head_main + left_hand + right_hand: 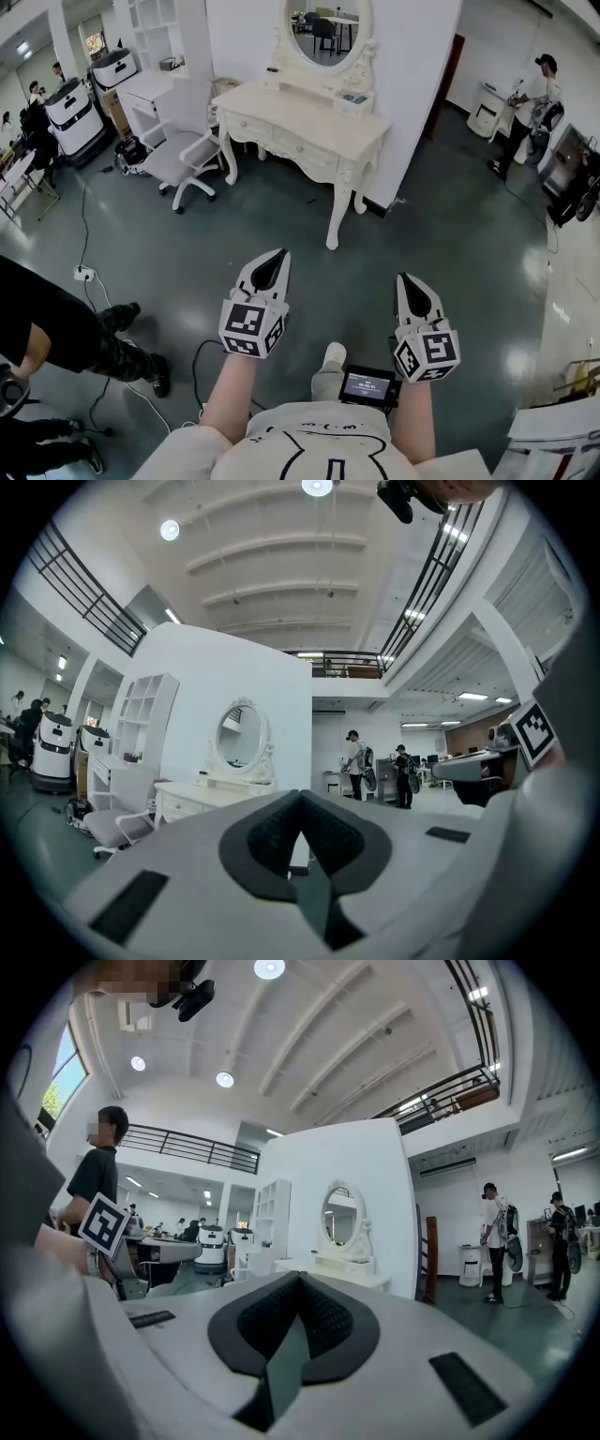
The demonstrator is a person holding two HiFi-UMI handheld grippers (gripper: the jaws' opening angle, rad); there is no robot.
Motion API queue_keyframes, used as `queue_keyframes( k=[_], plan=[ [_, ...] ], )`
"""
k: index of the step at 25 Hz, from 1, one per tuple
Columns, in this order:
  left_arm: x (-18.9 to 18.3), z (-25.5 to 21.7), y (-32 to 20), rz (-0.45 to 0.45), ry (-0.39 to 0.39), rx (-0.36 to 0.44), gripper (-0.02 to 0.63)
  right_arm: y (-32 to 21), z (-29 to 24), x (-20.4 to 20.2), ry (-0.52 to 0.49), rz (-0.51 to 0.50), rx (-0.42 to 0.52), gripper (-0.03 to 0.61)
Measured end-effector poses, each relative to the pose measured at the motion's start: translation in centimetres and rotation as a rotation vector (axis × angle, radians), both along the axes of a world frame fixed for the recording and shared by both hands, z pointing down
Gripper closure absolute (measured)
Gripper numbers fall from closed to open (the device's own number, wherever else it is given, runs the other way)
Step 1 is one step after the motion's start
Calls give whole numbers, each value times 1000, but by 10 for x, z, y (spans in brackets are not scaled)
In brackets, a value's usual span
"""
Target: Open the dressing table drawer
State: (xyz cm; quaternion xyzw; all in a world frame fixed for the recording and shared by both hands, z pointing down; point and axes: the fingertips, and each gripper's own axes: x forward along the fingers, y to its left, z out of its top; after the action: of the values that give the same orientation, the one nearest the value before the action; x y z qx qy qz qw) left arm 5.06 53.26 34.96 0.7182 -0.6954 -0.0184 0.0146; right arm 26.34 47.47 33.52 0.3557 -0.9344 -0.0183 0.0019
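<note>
The cream dressing table (309,117) with its oval mirror (328,28) stands against a white partition, across bare floor well ahead of me. Its front drawers (302,150) are closed. My left gripper (277,255) and right gripper (410,279) are held side by side, pointing level toward the table, far short of it. Both are shut with nothing between the jaws. The left gripper view has the table (208,794) small beyond the left gripper (300,795). In the right gripper view the table (345,1279) shows past the right gripper (300,1275).
A white office chair (183,141) stands left of the table. White wheeled machines (70,108) and shelving are at the far left. A seated person's legs (103,342) and floor cables (84,272) are at my left. Another person (532,103) stands far right.
</note>
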Motion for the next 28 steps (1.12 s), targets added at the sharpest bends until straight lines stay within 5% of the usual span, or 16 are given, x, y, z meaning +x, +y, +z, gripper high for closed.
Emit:
queue_keyframes(
  k=[19, 28],
  plan=[
    [-27, 2, -202, -78, 8, -18, 594, -218, -1, -33, 1, -86, 1, 554],
    [-22, 3, -251, -102, 9, -7, 595, -270, 0, -29, -15, -107, 8, 554]
  ],
)
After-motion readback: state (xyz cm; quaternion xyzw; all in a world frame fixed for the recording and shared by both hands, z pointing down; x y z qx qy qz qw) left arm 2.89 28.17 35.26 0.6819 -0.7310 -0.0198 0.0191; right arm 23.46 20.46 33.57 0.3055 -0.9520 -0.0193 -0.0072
